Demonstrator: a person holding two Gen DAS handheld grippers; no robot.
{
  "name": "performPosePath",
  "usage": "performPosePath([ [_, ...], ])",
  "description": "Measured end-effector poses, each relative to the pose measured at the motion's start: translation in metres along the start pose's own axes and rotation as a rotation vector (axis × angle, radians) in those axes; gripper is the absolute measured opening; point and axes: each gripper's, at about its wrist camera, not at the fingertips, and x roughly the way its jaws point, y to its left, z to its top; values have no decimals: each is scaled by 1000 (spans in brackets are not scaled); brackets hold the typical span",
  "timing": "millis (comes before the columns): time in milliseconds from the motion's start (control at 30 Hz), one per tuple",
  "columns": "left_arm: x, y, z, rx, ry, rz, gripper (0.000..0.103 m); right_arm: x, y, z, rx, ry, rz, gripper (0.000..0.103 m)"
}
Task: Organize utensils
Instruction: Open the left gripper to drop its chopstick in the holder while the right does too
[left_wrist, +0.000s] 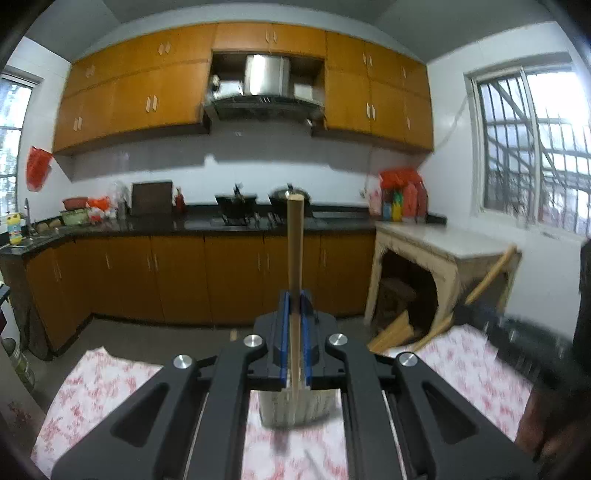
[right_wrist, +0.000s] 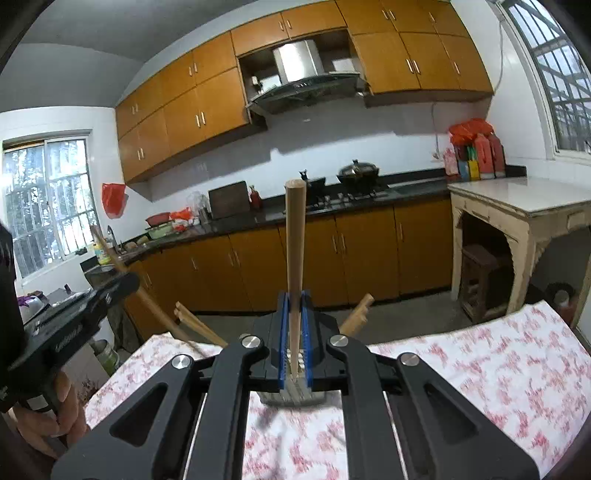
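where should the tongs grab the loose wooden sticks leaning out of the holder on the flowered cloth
Grip a stick on its bare upper shaft, well above the holder, coming from above along its lean. The top ends splay apart and stand free, while the lower ends are hidden behind the right tongs.

Holder (right_wrist: 291, 393) on tablecloth (right_wrist: 480, 369), counter (right_wrist: 332, 206) behind
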Motion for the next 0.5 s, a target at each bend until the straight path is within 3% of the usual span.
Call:
performPosePath([
  [167,28,-3,17,-17,-75,69,7,30,6,5,-23,-25,-9,8],
  [500,84,15,-5,-77,6,88,7,86,-6,-14,15,91,-25,8],
])
